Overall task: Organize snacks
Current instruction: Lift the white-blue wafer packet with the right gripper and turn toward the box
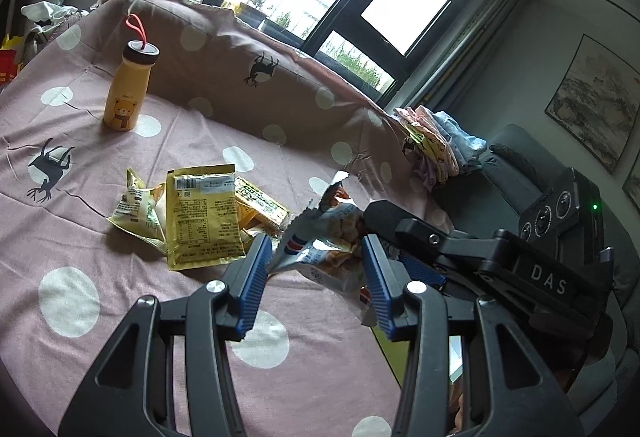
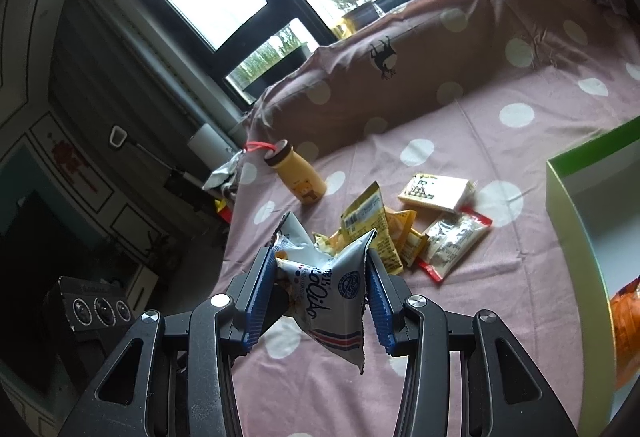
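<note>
Both tongs mid-bedspread, right tongs clamping silver snack bag

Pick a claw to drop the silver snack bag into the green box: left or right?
Right. The right claw already grips the silver snack bag, and the green box sits beside it. The left claw is open.

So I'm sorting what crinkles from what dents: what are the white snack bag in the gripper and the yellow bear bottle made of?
White snack bag: thin plastic or foil film, glossy, judging by sharp creases, a serrated seam and a silvery inside at the torn top. It sits between the right hand-held gripper pads. Yellow bear bottle: rigid, smooth matte body, perhaps coated metal or plastic; the dark cap has a red loop.
</note>
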Available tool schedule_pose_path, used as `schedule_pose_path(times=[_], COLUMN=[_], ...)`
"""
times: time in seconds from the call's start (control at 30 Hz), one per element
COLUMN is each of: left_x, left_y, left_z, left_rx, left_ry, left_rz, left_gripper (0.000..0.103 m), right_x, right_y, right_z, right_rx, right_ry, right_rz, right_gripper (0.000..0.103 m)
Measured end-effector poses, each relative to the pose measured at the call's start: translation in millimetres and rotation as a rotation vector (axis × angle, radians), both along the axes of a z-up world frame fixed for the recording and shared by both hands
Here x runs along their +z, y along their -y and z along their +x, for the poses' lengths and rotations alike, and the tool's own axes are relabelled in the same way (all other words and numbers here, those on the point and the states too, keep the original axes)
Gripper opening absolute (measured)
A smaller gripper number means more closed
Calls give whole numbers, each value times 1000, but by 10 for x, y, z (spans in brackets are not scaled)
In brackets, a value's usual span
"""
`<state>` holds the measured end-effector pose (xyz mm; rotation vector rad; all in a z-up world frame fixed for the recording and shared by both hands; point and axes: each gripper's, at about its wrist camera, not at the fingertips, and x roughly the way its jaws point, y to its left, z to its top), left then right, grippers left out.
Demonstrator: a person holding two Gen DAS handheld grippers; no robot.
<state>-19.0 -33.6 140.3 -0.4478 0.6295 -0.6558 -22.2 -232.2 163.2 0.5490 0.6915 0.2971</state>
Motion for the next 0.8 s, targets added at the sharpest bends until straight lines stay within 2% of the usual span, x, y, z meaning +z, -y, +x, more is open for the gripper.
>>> schedule_pose_path(times=[0.8], left_x=[120], left_y=[16], left_z=[-154], left_rx=[-8], left_ry=[77], left_rz=[1], left_gripper=[45], right_x=[163], right_y=[7], right_z=[-133], right_rx=[15], right_ry=[63], right_rz=[-27], right_gripper=[47])
